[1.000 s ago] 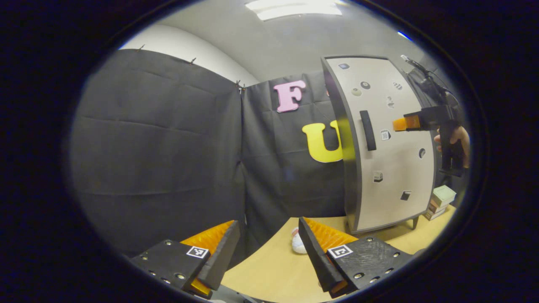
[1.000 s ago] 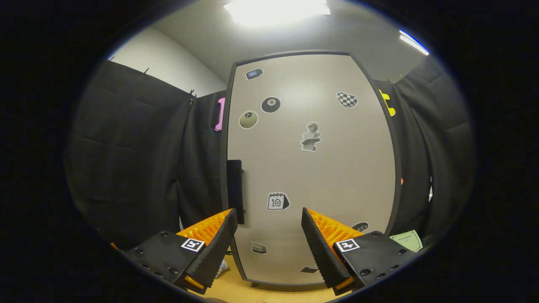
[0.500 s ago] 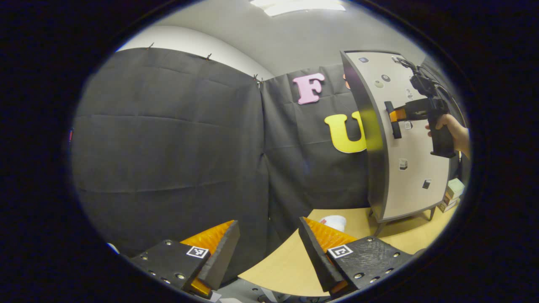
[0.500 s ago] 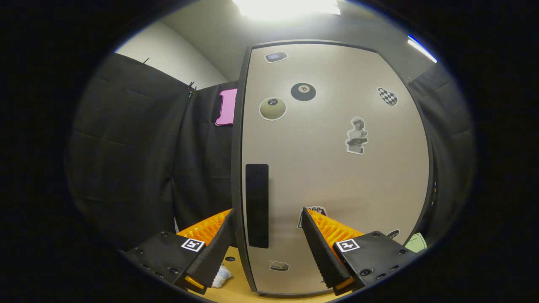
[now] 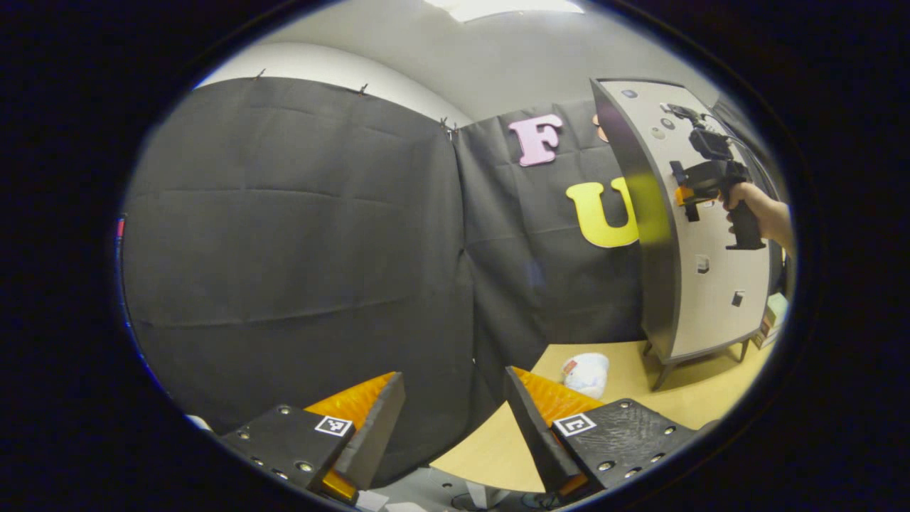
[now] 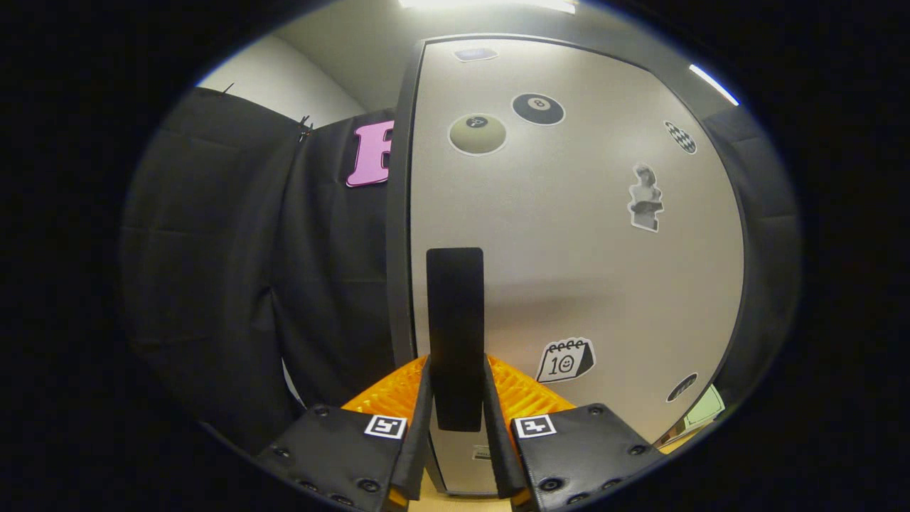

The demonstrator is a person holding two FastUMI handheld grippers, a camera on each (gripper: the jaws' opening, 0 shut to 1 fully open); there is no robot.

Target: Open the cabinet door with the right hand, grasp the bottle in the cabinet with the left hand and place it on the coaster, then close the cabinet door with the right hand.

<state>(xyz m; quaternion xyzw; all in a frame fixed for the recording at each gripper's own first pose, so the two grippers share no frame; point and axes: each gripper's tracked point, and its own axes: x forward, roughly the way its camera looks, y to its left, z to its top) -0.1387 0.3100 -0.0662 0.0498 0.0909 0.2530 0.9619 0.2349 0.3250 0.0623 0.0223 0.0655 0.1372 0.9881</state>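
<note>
Both jaws of the right gripper (image 6: 455, 419) are pressed in on the lower end of the tall black bar handle (image 6: 455, 313), one finger on each side of it, so the handle rises straight up out of the gap between them. That grip suits the step in hand, as I judge it: pulling the pale beige cabinet door with its dark frame (image 6: 569, 249), which looks closed for now, since no interior shows. The handle sits near the door's free edge, left of the jaws' centre line only slightly, where a pull would give the most leverage.

Stickers dot the door above and to the right of the jaws: a black billiard ball marked 8, a cream ball, a checkered heart, a bust, and a small calendar sticker reading 10 just right of the fingers.

Jaws of the left gripper (image 5: 455, 434) stand wide apart and hold nothing, waiting well back above the light wooden table (image 5: 640, 377). Ahead and to their right stands the cabinet, with a hand (image 5: 757, 213) steadying the right gripper at the handle. A crumpled white object (image 5: 586, 373) lies just beyond the right finger. The bottle is presumably behind the door, unseen; I cannot identify the coaster.
</note>
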